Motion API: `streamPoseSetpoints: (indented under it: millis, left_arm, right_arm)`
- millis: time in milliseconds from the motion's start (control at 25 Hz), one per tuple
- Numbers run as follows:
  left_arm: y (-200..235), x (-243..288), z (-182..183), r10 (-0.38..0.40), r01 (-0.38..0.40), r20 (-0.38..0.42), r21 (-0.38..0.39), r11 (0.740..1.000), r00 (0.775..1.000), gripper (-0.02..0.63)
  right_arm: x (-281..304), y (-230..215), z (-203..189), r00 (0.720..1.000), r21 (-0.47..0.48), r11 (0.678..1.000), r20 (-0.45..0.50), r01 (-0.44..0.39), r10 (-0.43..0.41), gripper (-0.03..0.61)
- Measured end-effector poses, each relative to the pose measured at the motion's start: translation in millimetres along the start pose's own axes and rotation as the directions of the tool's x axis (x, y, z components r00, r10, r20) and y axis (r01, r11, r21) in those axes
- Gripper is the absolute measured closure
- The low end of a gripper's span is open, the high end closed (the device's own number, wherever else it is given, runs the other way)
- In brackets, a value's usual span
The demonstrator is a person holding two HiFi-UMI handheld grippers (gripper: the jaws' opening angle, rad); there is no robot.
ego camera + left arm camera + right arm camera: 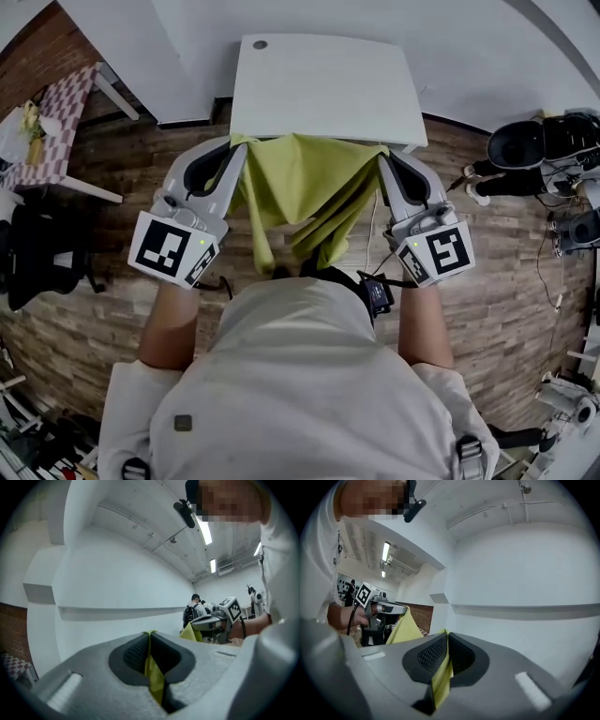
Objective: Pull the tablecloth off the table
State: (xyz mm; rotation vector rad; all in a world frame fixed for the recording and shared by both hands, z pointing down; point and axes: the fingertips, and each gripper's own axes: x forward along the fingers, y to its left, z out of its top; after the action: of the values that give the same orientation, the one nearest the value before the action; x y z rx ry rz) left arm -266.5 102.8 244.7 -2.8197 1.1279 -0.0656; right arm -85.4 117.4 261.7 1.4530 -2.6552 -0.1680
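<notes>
1. The left gripper (150, 637) has its jaws pressed together on a thin fold of the yellow-green tablecloth (153, 677); the fabric runs along the seam between the dark pads and peeks out at the tips.
2. The right gripper (446, 637) is clamped the same way; its jaws have no gap beyond the strip of tablecloth (439, 681) pinched between them.
3. In the head view we see the left gripper (239, 148) and the right gripper (382, 157) each holding one upper corner; the tablecloth (305, 183) is stretched between them and hangs in loose folds toward the person's body.
4. The white table (328, 84) lies just beyond the jaws, its top bare; the cloth's upper edge runs along the table's near edge; we cannot tell whether it touches there.
5. We count two grippers; two marker cubes, one on the left (173, 248) and one on the right (441, 251); one tablecloth; one white table.
6. One checked-cover table (58, 117) stands at the far left, well apart, on the wood-patterned floor (525, 281).
</notes>
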Motion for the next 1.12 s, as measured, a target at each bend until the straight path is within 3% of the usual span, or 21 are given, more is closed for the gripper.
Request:
streamPoseSetpoints:
  millis: [320, 1120]
  left_arm:
    - [-4, -29, -22, 0.051, -0.052, -0.017, -0.038, 0.998, 0.999, 0.609]
    - [-20, -44, -39, 0.012, -0.014, -0.022, -0.097, 0.995, 1.000, 0.609]
  right_arm:
    - [-6, 28, -15, 0.999, -0.016, 0.999, -0.031, -0.033, 0.032, 0.560]
    - [-26, 50, -30, 1.000, 0.031, 1.000, -0.031, -0.002, 0.003, 0.561]
